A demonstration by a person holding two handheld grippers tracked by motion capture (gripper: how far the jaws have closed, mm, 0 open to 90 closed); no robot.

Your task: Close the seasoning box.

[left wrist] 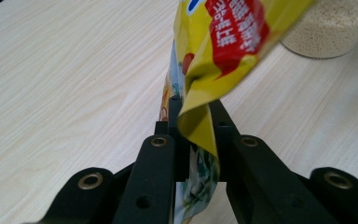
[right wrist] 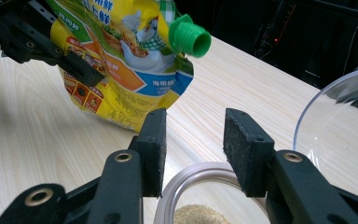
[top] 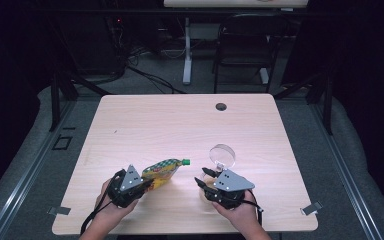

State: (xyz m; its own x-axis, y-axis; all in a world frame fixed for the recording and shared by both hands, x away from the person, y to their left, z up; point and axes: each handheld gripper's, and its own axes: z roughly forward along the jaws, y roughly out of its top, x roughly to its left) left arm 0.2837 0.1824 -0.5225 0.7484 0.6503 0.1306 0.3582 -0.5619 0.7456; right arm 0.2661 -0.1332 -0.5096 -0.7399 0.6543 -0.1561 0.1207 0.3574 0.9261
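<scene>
A yellow spout pouch [top: 162, 171] with a green cap [top: 185, 161] is tilted above the table, its spout toward the right. My left gripper [top: 147, 182] is shut on its bottom edge; in the left gripper view the foil [left wrist: 223, 42] is pinched between the jaws [left wrist: 193, 112]. A clear jar [top: 206, 193] with pale granules stands open under my right gripper [top: 202, 177]. In the right gripper view the pads [right wrist: 193, 135] sit on either side of the jar's rim [right wrist: 200, 169], and the pouch [right wrist: 121, 65] with its cap [right wrist: 189, 37] hangs to the left beyond them.
A round clear lid [top: 222, 156] lies on the wooden table [top: 180, 120] just beyond the jar, and its edge [right wrist: 340, 135] shows at the right of the right gripper view. A cable hole [top: 221, 106] sits near the far edge. A chair [top: 245, 45] stands behind the table.
</scene>
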